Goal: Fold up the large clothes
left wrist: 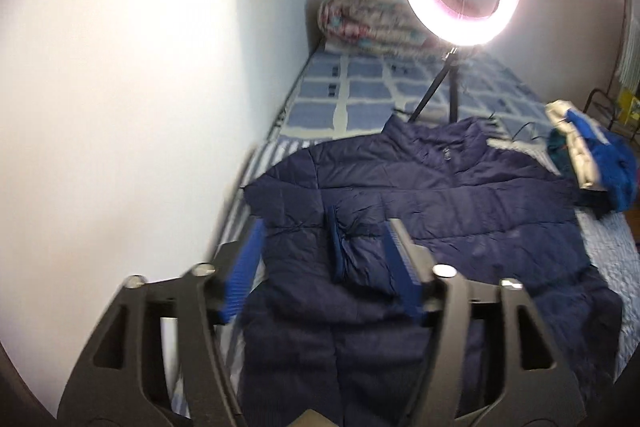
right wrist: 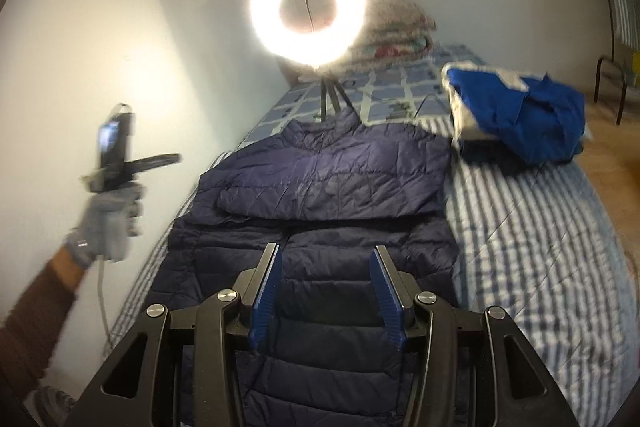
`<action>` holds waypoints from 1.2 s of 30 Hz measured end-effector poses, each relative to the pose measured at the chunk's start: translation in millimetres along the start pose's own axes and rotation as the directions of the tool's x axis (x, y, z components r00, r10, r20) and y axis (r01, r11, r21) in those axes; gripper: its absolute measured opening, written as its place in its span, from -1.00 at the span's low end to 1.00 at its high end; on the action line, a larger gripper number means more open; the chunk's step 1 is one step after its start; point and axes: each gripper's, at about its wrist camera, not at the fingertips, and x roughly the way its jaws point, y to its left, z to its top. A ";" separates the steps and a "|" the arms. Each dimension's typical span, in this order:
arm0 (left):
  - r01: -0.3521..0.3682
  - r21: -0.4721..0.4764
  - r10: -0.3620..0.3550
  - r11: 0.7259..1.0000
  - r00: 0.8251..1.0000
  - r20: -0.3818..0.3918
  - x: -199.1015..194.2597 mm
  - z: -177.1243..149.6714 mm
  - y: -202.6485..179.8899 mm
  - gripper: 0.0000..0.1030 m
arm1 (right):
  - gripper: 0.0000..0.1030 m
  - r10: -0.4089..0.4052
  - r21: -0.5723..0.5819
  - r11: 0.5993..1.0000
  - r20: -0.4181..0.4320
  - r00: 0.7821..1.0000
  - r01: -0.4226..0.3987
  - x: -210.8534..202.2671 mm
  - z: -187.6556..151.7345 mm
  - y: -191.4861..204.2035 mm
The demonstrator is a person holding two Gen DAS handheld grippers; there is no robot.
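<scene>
One puffy dark blue jacket (right wrist: 320,227) lies flat on the bed (right wrist: 540,227).
Two grippers, left (left wrist: 324,263) and right (right wrist: 326,291), jaws apart, holding nothing.

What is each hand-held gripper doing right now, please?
Left hand-held gripper: open, holding nothing, above the navy jacket.
Right hand-held gripper: open, holding nothing, over the jacket's lower half.

Bedroom: bed (right wrist: 540,227), folded quilt (left wrist: 368,23).

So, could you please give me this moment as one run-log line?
left gripper: open, empty, above jacket | right gripper: open, empty, above hem | navy puffer jacket: flat on bed, sleeves folded across | blue clothes: piled beside
</scene>
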 end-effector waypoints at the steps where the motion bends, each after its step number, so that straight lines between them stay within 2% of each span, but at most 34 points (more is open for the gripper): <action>1: 0.021 -0.012 -0.021 1.000 1.000 0.009 -20.0 -3.3 5.3 0.44 | -0.05 0.013 -0.004 1.000 -0.002 1.000 -0.013 -2.4 -0.2 0.6; 3: 0.049 -0.034 -0.048 0.998 0.998 0.026 -53.5 -11.3 14.5 0.50 | -0.05 0.015 -0.016 1.000 -0.001 1.000 -0.015 -6.4 -1.8 0.9; 8: 0.093 -0.095 -0.091 0.991 0.996 0.026 -121.6 -45.8 39.9 0.50 | -0.02 -0.050 -0.057 0.997 0.020 0.999 0.051 -19.5 -9.7 -3.2; 10: 0.084 -0.097 -0.083 0.992 0.996 0.016 -136.6 -63.8 46.8 0.50 | 0.14 -0.057 -0.063 0.996 0.033 0.998 0.059 -26.9 -13.5 -8.3; 11: 0.085 -0.105 -0.085 0.991 0.996 0.006 -144.0 -75.5 51.3 0.50 | 0.29 -0.057 -0.068 0.996 0.040 0.998 0.060 -30.7 -16.7 -11.8; 12: 0.088 -0.110 -0.089 0.990 0.996 -0.005 -147.7 -85.3 54.6 0.50 | 0.36 -0.058 -0.074 0.995 0.044 0.997 0.061 -32.8 -19.2 -14.4; 14: 0.090 -0.126 -0.096 0.988 0.995 -0.042 -151.3 -108.3 61.8 0.50 | 0.36 -0.095 -0.103 0.990 0.048 0.994 0.099 -36.1 -31.1 -23.3; 18: 0.075 -0.165 -0.103 0.983 0.981 -0.164 -146.7 -166.1 74.6 0.50 | 0.36 -0.164 -0.125 0.979 -0.015 0.986 0.161 -32.3 -59.7 -48.2; 22: 0.093 -0.231 -0.153 0.968 0.954 -0.258 -133.2 -206.4 83.6 0.50 | 0.36 -0.171 -0.056 0.985 -0.116 0.978 0.166 -27.2 -90.5 -82.3; 26: 0.097 -0.331 -0.216 0.939 0.912 -0.348 -112.4 -245.3 98.4 0.50 | 0.35 -0.164 -0.022 0.986 -0.195 0.967 0.163 -23.1 -113.5 -102.0; 28: 0.092 -0.384 -0.249 0.919 0.891 -0.381 -101.7 -260.6 104.5 0.50 | 0.35 -0.131 0.004 0.991 -0.235 0.963 0.136 -19.8 -122.7 -107.6; 32: 0.085 -0.380 -0.255 0.921 0.869 -0.424 -90.5 -276.9 103.2 0.44 | 0.34 -0.093 0.033 0.994 -0.281 0.955 0.107 -15.0 -135.6 -110.3; 34: 0.092 -0.393 -0.276 0.915 0.853 -0.442 -84.2 -285.3 101.0 0.43 | 0.31 -0.079 0.034 0.995 -0.315 0.946 0.095 -9.2 -142.8 -109.5; 36: 0.101 -0.425 -0.312 0.899 0.831 -0.461 -76.8 -291.8 98.7 0.25 | 0.26 -0.067 0.039 0.996 -0.349 0.935 0.086 -1.5 -149.4 -108.4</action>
